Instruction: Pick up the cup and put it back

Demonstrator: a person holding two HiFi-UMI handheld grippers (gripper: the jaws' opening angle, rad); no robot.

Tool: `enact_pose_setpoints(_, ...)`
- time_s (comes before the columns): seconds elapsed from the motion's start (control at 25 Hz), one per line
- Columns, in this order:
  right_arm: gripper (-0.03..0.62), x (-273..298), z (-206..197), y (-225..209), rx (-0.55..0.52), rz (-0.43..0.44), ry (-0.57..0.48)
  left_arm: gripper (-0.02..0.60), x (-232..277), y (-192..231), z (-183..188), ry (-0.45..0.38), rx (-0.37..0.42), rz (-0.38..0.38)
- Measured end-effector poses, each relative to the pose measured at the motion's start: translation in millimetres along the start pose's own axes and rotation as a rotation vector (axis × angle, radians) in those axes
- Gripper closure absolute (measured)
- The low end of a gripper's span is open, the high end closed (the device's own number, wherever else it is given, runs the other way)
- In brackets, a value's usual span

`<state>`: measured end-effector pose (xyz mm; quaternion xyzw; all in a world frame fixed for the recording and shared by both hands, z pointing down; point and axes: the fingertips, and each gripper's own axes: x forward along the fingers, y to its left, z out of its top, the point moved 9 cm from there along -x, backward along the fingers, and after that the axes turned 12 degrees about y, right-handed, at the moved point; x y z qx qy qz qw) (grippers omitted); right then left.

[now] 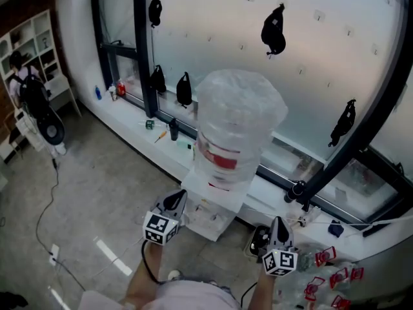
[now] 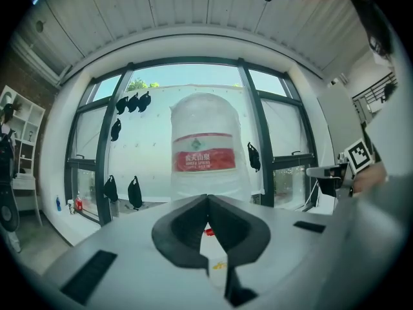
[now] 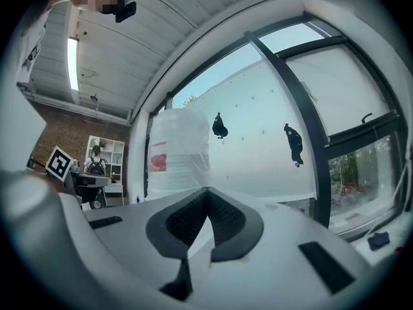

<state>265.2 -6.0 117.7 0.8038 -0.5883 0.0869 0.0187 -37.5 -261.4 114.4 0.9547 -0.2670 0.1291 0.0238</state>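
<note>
**Head view:** Two grippers are held low in front of a water dispenser point(image 1: 208, 213) that stands against a window sill. The left gripper point(image 1: 175, 201) is just beside the dispenser's front, and the right gripper point(image 1: 279, 228) is off to its right. One large water bottle point(image 1: 235, 121) sits on top of the dispenser, wrapped in crinkled clear plastic and bearing a red label band. Five black bags point(image 1: 273, 31) hang on the window, and three more dark shapes show at the top edge. No cup can be made out, so its look and place cannot be told.

**Left gripper view:** The fingers of the left gripper point(image 2: 208, 202) meet at their tips with nothing clamped. The bottle point(image 2: 204, 147) stands straight ahead, with a small red part showing in the gap below the tips. Seven black bags point(image 2: 134, 192) hang on the glass.

**Right gripper view:** The right gripper point(image 3: 206, 196) also has its fingertips together and holds nothing. The bottle point(image 3: 177, 150) stands ahead and to the left. Two black bags point(image 3: 295, 144) hang on the window. One person point(image 3: 95, 163) with a backpack stands far off by white shelves.
</note>
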Motion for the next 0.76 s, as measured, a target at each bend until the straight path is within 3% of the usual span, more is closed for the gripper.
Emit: enact_pose_setpoints(0.76,0.579,5.9,-4.4,-1.9,0.007,0.005,0.028,0.555,11.6,-1.9,-2.8,0.017,-0.020,-0.015)
